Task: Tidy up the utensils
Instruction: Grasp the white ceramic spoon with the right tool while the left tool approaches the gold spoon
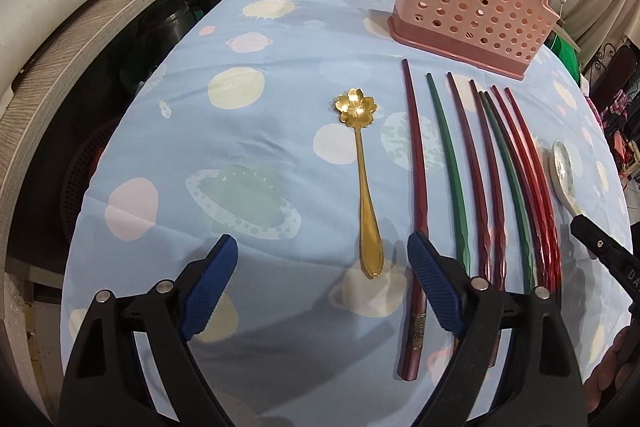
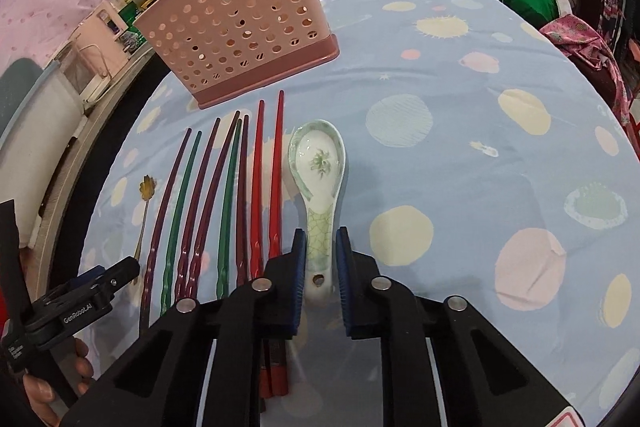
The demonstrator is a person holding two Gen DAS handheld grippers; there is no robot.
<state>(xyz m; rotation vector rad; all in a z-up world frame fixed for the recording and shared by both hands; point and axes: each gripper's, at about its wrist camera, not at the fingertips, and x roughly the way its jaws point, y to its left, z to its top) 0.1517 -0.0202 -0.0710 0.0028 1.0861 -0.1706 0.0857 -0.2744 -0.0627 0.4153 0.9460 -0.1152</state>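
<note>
left claw (image 1: 320,267) spread wide above gold flower spoon (image 1: 362,183) flat on table (image 1: 240,147). right claw (image 2: 319,259) released, pads flanking ceramic spoon (image 2: 318,179) handle, contact unclear. chopsticks (image 1: 480,179) lay between spoons; pink holder (image 1: 472,3) upright behind.

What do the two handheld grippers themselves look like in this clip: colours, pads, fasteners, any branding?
Both are matte black plastic. The left gripper and right gripper each have two angular linkage fingers with round silver pivot pins and ribbed dark-blue pads. Seen from the right wrist view, the left one carries white "GenRobot.AI" lettering on its side. No cables show, and bare fingers grip the handles.
</note>
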